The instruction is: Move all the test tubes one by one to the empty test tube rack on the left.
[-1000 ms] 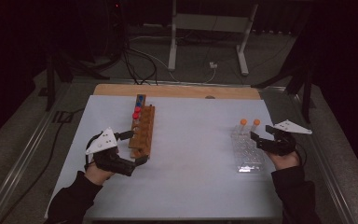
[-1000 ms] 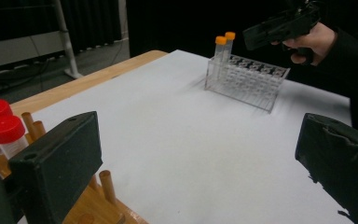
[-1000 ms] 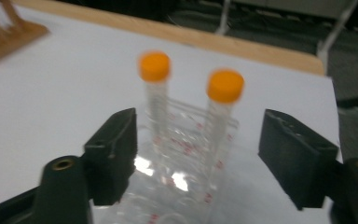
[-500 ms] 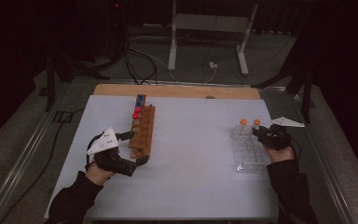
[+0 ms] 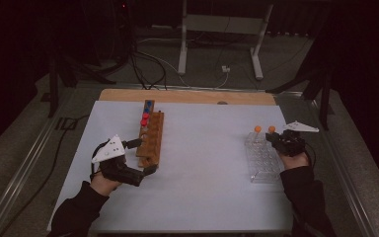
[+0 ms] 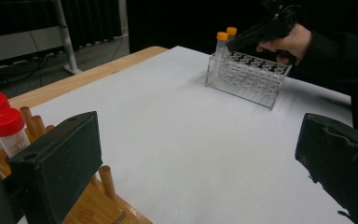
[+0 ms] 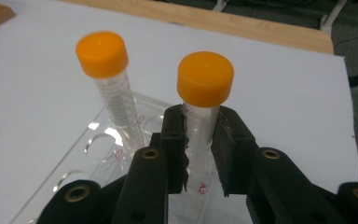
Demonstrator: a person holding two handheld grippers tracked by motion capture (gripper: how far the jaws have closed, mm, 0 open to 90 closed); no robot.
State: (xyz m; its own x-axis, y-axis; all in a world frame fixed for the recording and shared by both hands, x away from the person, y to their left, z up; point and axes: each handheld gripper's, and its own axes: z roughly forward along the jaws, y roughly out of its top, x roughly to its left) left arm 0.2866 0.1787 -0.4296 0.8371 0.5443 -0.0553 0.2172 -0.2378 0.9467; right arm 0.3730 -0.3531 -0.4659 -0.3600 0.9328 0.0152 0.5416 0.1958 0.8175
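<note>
White table (image 5: 202,163), person's side at the bottom. Wooden rack (image 5: 151,139) at left, carrying red-capped tubes (image 6: 3,128); the left gripper (image 5: 138,158) sits at its near end, jaws wide and holding nothing. Clear rack (image 5: 264,160) at right. Right gripper (image 7: 200,149), jaws clamped on the orange-capped tube (image 7: 204,100) standing upright at the clear rack's far end, just beside a second orange-capped tube (image 7: 108,77).

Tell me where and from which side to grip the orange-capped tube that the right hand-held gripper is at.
Grip the tube on its clear wall just under the orange cap, from the side, level, with one jaw on each flank. It stands upright in the clear rack, so only its upper part is free, and the wider cap should stop it slipping down. The right hand-held gripper is already closed on it there.
</note>
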